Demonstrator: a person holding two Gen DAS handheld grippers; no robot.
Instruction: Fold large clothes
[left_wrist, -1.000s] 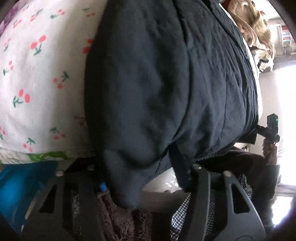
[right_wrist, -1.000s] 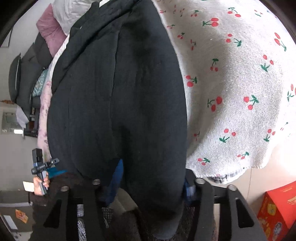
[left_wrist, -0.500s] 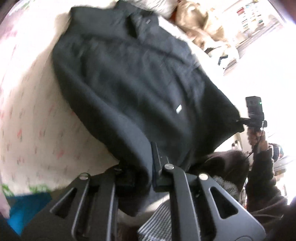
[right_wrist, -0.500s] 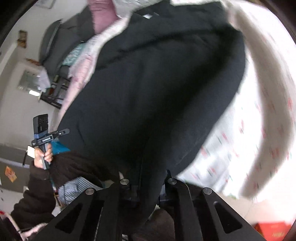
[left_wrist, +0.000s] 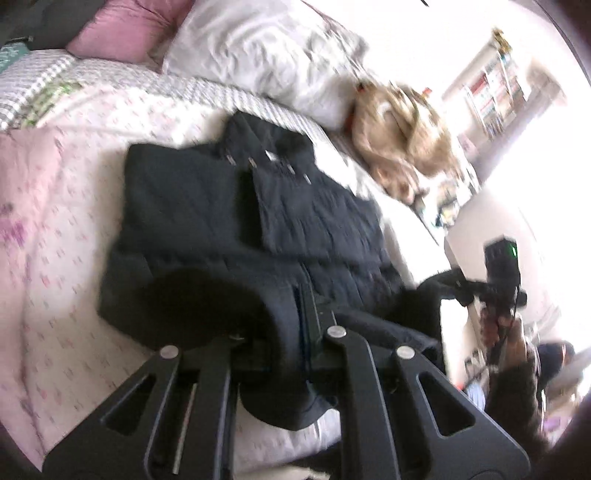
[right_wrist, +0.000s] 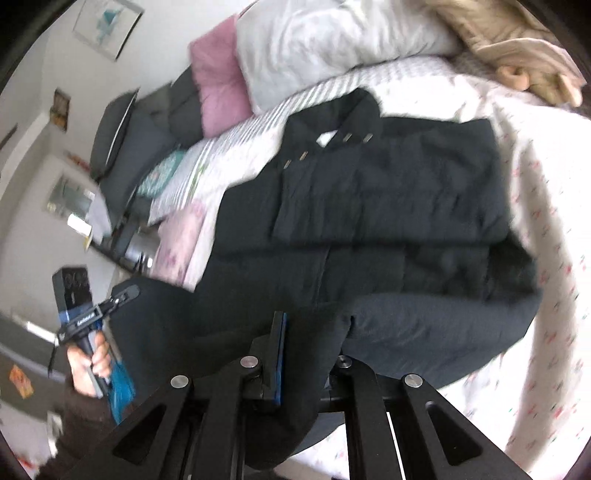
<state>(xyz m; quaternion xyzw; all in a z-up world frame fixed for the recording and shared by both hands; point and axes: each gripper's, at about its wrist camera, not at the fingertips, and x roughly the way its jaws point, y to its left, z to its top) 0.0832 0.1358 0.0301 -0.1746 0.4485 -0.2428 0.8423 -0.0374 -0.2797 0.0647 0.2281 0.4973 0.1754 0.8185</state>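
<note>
Black quilted jacket (left_wrist: 229, 206) lies spread on the bed with the white cherry-print cover (left_wrist: 66, 258), collar toward the grey pillow (left_wrist: 266, 62), hem toward you. Both views blurred.

Left gripper (left_wrist: 295, 325): jaws closed, pinching the jacket's hem at one corner, cloth bunched between the pads. Right gripper (right_wrist: 310, 354): jaws closed on the hem at the other corner, a thick roll of fabric hanging through. Hem end is raised off the bed; upper body of the jacket rests flat, with what looks like a sleeve folded across the chest.

Step in hand, as judged: carrying the hem up toward the collar for the crosswise fold.

- Keep your two grippers level with each other and well apart, so the hem stays taut and lands square.
- Travel toward the grey pillow low over the jacket; lifting high will likely drag the collar.
- Lay the hem edge just short of the collar before loosening the jaws.
- Watch the tan garment (left_wrist: 402, 147) beside the jacket; don't snag it.
</note>
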